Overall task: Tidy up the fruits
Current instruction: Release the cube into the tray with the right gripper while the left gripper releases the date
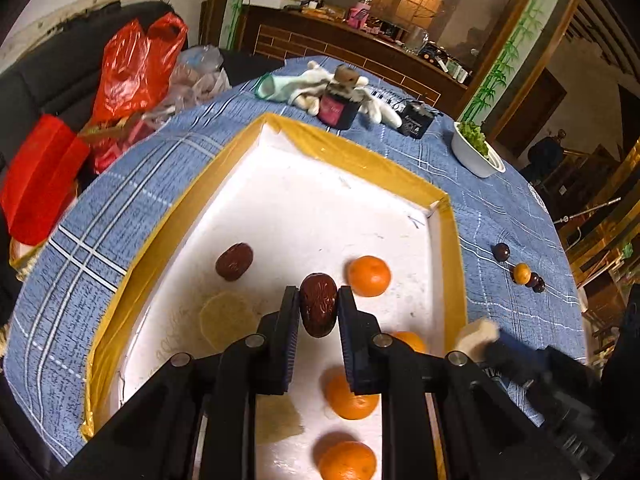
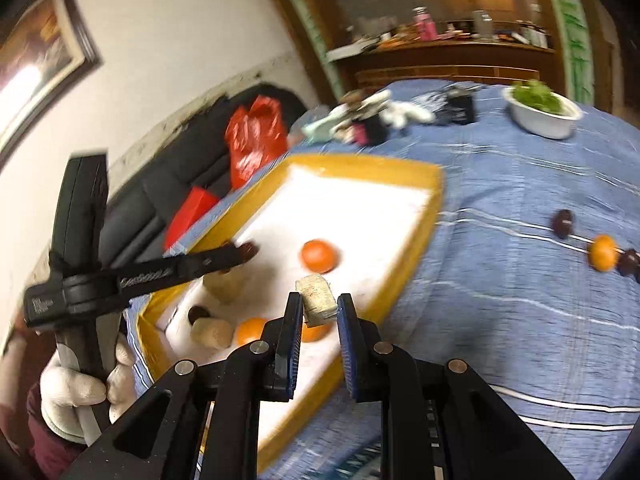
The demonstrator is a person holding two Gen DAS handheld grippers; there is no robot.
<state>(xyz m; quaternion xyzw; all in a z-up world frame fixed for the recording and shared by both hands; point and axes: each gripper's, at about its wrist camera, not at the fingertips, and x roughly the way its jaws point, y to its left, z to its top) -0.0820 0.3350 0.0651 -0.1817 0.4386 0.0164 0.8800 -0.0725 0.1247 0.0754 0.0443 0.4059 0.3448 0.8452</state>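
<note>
My left gripper is shut on a dark red date and holds it above the white tray with a yellow rim. In the tray lie another date, several oranges and pale fruit slices. My right gripper is shut on a pale fruit chunk over the tray's right rim; it also shows in the left wrist view. On the blue cloth to the right lie an orange and dates in a row.
A white bowl of greens stands at the table's far right. Gloves, a dark jar and a black box lie at the far edge. Red plastic bags sit on a dark sofa to the left.
</note>
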